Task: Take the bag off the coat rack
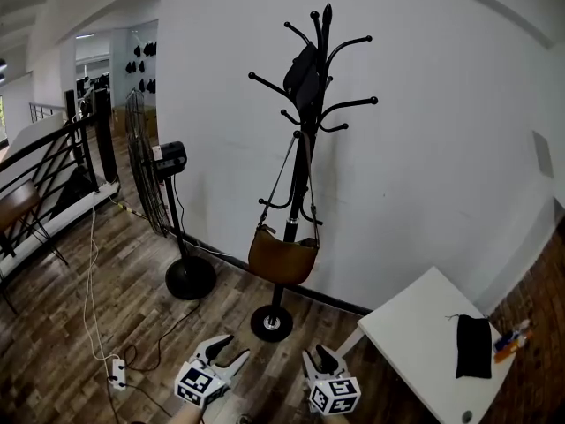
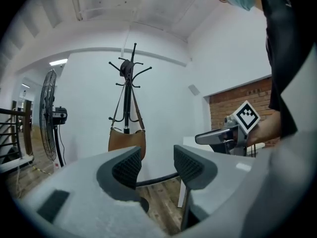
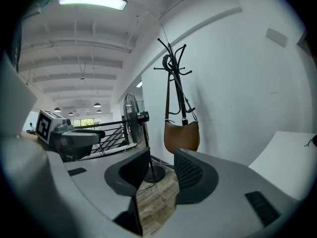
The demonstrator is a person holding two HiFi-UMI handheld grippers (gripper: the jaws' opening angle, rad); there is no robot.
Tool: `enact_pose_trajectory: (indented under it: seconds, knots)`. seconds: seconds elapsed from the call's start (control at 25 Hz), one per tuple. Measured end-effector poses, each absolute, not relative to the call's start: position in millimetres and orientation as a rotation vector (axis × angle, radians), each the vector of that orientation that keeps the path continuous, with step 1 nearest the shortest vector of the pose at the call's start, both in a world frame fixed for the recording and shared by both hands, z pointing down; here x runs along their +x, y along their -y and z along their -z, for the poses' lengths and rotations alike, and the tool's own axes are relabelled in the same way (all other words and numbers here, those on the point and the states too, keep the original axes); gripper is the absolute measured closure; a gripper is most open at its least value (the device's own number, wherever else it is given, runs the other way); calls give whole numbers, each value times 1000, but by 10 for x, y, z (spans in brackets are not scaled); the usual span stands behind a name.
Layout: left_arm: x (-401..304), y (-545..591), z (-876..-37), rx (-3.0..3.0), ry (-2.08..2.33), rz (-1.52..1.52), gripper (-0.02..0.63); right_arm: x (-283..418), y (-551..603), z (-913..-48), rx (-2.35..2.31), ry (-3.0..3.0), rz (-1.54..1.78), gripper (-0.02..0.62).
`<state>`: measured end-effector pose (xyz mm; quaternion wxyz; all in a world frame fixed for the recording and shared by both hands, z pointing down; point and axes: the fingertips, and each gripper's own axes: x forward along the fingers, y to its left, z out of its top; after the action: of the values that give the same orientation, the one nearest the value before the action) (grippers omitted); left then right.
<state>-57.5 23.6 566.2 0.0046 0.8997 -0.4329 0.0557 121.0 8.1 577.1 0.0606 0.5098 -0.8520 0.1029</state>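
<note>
The brown bag (image 1: 282,256) hangs by its strap on the black coat rack (image 1: 305,122) against the white wall. Left gripper (image 1: 226,348) and right gripper (image 1: 320,358) stand well apart from it, jaws wide, with nothing between them.

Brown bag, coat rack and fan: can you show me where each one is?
brown bag (image 1: 282,259), head view, middle of its rounded body.
coat rack (image 1: 271,323), head view, its round base.
fan (image 1: 191,278), head view, its round black base.
</note>
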Motion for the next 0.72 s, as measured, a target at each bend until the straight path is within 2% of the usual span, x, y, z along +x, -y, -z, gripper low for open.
enact_pose_trajectory:
  seconds: [0.36,0.72]
  knots:
    - [-799,99,-5724,2836,1308,-186,374,1074,198,-5759,1638,2542,-324,445]
    - [-813,408,-5817,2787,1272,-181,373,1052,583,-5654,1660,2518,-311,443]
